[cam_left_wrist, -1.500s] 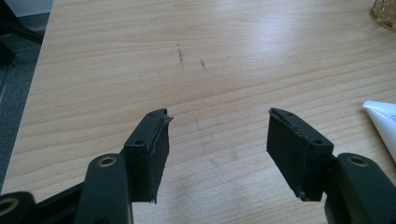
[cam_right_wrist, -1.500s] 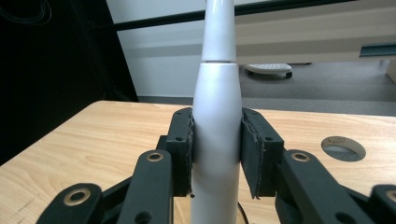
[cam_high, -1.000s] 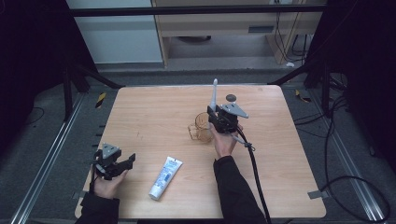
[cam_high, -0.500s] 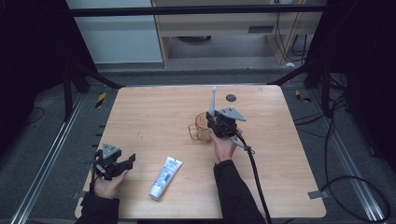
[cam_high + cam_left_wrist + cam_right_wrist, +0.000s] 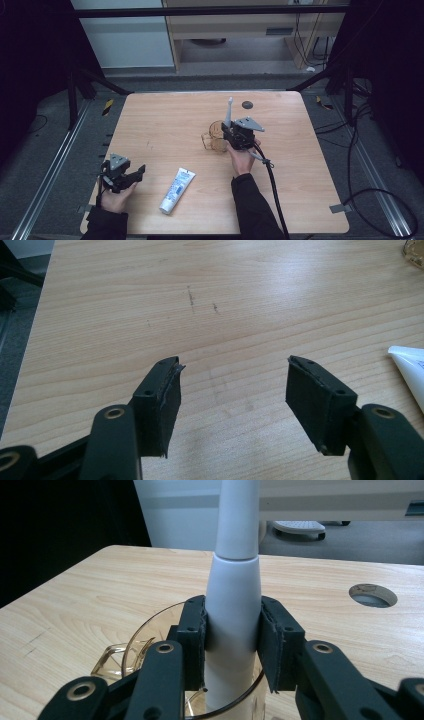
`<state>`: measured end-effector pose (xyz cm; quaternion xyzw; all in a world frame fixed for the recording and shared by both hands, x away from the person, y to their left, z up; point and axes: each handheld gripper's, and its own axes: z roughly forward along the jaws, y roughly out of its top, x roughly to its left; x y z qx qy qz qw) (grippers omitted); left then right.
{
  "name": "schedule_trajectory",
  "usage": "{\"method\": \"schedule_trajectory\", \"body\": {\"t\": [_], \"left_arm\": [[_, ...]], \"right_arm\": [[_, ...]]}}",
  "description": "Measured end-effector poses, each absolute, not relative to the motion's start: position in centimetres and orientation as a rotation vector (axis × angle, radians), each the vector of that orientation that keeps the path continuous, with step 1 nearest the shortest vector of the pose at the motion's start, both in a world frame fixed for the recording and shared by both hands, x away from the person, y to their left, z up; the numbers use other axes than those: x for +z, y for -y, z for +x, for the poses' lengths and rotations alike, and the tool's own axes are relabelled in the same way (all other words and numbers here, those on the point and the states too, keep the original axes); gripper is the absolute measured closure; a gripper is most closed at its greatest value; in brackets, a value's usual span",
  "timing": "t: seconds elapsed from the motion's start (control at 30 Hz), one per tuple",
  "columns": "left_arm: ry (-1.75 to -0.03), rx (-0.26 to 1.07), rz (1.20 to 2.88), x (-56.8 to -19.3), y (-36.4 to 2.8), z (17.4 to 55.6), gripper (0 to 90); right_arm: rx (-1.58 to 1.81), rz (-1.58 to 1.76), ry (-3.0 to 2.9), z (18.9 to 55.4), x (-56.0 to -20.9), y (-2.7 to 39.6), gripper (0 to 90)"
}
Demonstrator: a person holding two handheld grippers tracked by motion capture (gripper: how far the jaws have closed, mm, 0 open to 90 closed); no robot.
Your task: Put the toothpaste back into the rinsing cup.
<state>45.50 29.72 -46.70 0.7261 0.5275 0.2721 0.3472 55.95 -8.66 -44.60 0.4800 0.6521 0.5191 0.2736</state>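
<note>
- Clamping the white electric toothbrush (image 5: 234, 615) upright by its handle, the right claw (image 5: 231, 131) holds the lower end inside the clear amber cup (image 5: 214, 137), likely so it can stand there.
- Resting near the worktop's (image 5: 165, 115) front left corner, the left claw (image 5: 134, 174) gapes wide with nothing between its pads.
- A toothpaste tube (image 5: 177, 190) lies between the hands, well apart from the cup.
- Bare wood surrounds the cup; a round grommet hole (image 5: 247, 105) sits beyond it near the far edge.
</note>
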Motion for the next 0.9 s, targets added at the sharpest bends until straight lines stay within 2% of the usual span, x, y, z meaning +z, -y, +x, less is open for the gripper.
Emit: {"method": "schedule_trajectory", "body": {"t": [0.9], "left_arm": [[-1.365,0.708,1.882,-46.63,-29.67,45.46,38.3]], "right_arm": [[1.402,1.251,-1.825,55.22,-44.37,8.32,62.1]]}}
